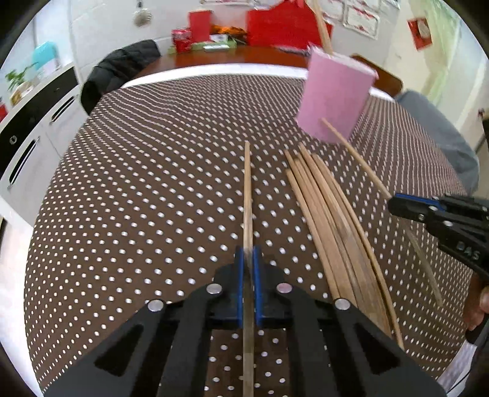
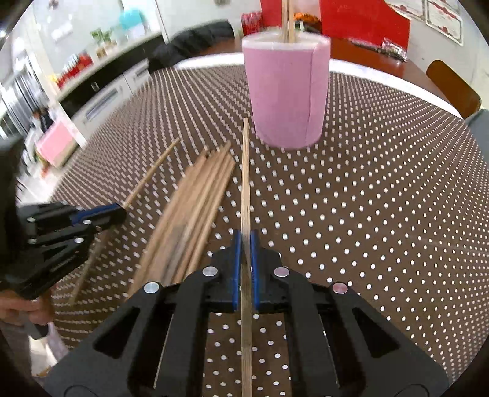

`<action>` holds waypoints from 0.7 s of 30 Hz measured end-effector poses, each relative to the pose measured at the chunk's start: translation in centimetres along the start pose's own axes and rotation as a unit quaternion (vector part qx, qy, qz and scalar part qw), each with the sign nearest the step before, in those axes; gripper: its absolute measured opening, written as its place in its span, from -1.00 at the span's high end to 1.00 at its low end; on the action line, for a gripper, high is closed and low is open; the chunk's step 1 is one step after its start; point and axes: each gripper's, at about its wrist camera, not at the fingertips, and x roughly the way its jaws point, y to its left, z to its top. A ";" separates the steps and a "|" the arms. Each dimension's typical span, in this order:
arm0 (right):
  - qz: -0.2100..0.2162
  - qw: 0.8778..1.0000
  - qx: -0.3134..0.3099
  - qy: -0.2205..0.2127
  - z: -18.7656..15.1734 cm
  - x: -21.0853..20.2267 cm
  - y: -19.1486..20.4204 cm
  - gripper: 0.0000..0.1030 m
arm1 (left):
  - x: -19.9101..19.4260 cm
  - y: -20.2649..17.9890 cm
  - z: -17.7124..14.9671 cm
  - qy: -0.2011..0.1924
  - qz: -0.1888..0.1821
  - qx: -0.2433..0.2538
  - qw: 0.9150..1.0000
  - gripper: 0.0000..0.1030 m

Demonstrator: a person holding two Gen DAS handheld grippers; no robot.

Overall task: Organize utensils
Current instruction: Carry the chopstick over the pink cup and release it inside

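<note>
My left gripper (image 1: pixel 248 253) is shut on a wooden chopstick (image 1: pixel 247 195) that points forward above the dotted cloth. My right gripper (image 2: pixel 245 236) is shut on another chopstick (image 2: pixel 245 171) aimed toward the pink holder (image 2: pixel 285 91). The holder (image 1: pixel 334 97) stands on the table with two chopsticks (image 2: pixel 287 18) upright in it. A pile of several loose chopsticks (image 1: pixel 330 226) lies on the cloth between the grippers; the pile also shows in the right wrist view (image 2: pixel 195 207). The right gripper shows in the left view (image 1: pixel 397 204), the left gripper in the right view (image 2: pixel 120 210).
A brown cloth with white dots (image 1: pixel 152 183) covers the table. A black jacket on a chair (image 1: pixel 119 70) sits at the far left edge. Red boxes (image 1: pixel 275 27) stand on a wooden table behind. White cabinets (image 1: pixel 33 134) line the left side.
</note>
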 end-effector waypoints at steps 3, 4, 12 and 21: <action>0.041 0.998 0.011 -0.041 0.6 -1.5 -0.4 0.88 | -1.7 0.7 0.3 -0.037 -0.002 -0.018 0.999 0.88; 0.053 0.997 0.013 -0.052 0.8 -2.0 -0.5 0.88 | -2.4 0.9 0.7 -0.054 -0.002 -0.026 0.998 0.88; 0.114 0.978 0.015 -0.174 4.3 -7.5 -0.8 0.88 | -7.9 -0.1 5.7 -0.185 -0.039 -0.033 0.981 0.89; 0.126 0.938 0.068 -0.315 11.8 -11.7 -4.1 0.88 | -12.3 -3.8 14.8 -0.341 -0.149 -0.023 0.928 0.88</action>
